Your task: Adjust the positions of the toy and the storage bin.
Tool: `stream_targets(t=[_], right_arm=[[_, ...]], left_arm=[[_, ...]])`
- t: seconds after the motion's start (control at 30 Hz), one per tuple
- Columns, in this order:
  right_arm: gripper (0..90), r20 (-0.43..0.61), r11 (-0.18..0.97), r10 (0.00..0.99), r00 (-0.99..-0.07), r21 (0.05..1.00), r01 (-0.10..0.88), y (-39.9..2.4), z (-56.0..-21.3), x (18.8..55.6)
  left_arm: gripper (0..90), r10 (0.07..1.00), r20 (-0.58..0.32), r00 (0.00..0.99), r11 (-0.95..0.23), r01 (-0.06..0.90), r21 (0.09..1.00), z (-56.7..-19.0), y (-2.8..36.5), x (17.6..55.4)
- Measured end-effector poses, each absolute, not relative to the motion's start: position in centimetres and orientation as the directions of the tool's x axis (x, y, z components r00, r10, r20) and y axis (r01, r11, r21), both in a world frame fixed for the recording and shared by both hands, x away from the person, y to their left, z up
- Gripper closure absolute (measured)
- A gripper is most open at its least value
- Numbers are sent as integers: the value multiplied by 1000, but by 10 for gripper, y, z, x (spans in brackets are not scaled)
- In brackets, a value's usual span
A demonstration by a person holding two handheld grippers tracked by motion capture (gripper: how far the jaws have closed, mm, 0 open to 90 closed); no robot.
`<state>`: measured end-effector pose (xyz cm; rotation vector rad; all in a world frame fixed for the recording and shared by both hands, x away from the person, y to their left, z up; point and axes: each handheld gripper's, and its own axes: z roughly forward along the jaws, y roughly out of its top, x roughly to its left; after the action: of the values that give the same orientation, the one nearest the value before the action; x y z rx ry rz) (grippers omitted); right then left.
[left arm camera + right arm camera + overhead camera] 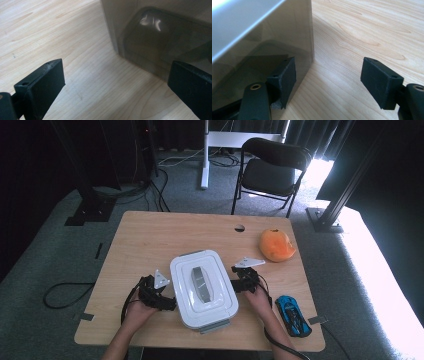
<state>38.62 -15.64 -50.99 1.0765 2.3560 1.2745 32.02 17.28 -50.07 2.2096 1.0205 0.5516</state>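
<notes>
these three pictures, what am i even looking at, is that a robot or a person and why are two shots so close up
It is a person, not a robot. Each hand holds a tool with two black jaws: the left hand-held gripper and the right hand-held gripper.

The wide picture comes from a camera above the wooden table. The two close-ups come from small cameras riding on the tools, looking along their jaws.

On the table sit a white lidded box, an orange rounded object farther back on the right, and a blue toy car near the right front corner.

Nothing is held. Both pairs of jaws stand open, one tool at each side of the box; the close-ups show its wall right beside the jaws, with bare wood between them.
</notes>
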Motion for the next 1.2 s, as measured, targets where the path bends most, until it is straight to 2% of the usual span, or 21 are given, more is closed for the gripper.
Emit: stream_targets(t=[0.1, 0.2, 0.47, 0.87, 1.2], right_arm=[[264, 122, 328, 721, -682, 807, 491, -158, -511, 385], [187, 129, 310, 735, -665, 809, 499, -162, -512, 382], [142, 101, 308, 762, -640, 813, 494, -177, -509, 368], [129, 92, 286, 777, -623, 830, 478, -213, -488, 348], [128, 141, 188, 834, -533, 836, 516, -257, -481, 341]], left_arm=[[13, 784, 92, 614, -489, 520, 700, -503, 174, 319], [12, 778, 66, 625, -485, 530, 696, -507, 178, 319], [12, 817, 36, 576, -440, 580, 686, -520, 209, 314], [12, 853, 16, 522, -390, 616, 685, -529, 251, 297], [12, 882, 15, 471, -350, 635, 689, -536, 278, 287]])
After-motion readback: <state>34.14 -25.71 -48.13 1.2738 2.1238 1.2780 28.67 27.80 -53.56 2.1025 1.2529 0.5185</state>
